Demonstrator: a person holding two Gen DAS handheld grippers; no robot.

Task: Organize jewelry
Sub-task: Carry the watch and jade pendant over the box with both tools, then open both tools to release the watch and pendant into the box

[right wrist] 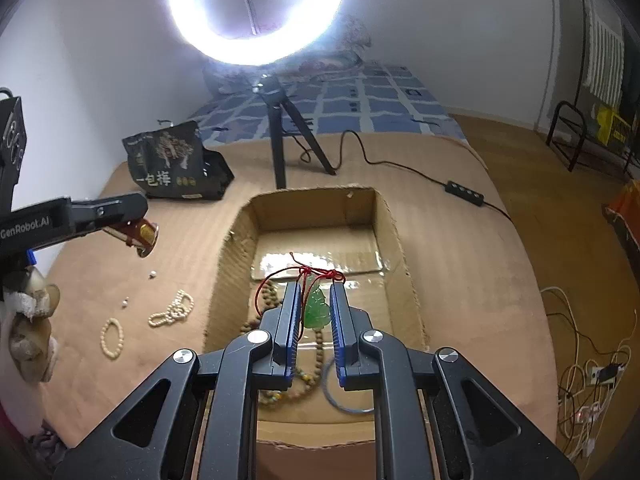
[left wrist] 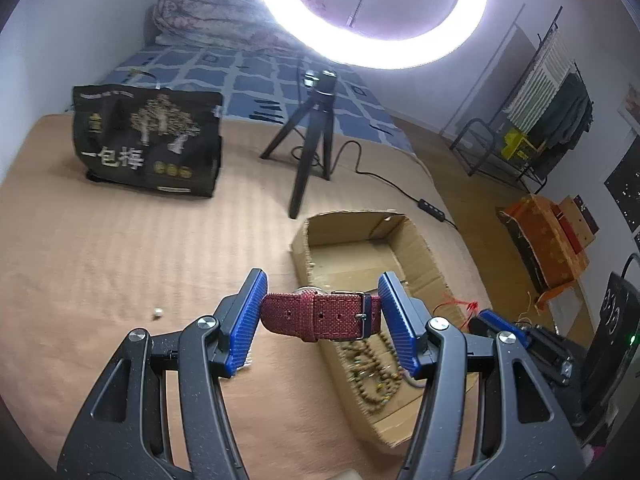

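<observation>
My left gripper [left wrist: 322, 308] is shut on a watch with a red woven strap [left wrist: 320, 316], pinched across its buckle end and held just left of the cardboard box [left wrist: 424, 252]. The right wrist view shows that gripper [right wrist: 132, 224] with the watch [right wrist: 142, 236] above the brown cover. My right gripper [right wrist: 316, 294] hovers over the box [right wrist: 236, 240], shut on a green carved pendant [right wrist: 317, 312] whose red cord [right wrist: 320, 272] loops above the pads. A brown bead necklace [right wrist: 276, 392] and a blue bangle [right wrist: 340, 402] lie in the box.
Two pearl bracelets [right wrist: 172, 308] [right wrist: 112, 338] and small loose beads [right wrist: 152, 275] lie on the brown cover left of the box. Behind stand a black snack bag [right wrist: 176, 164], a ring-light tripod [right wrist: 280, 136] and a cable switch [right wrist: 464, 192]. Loose cables [right wrist: 588, 376] lie on the floor at right.
</observation>
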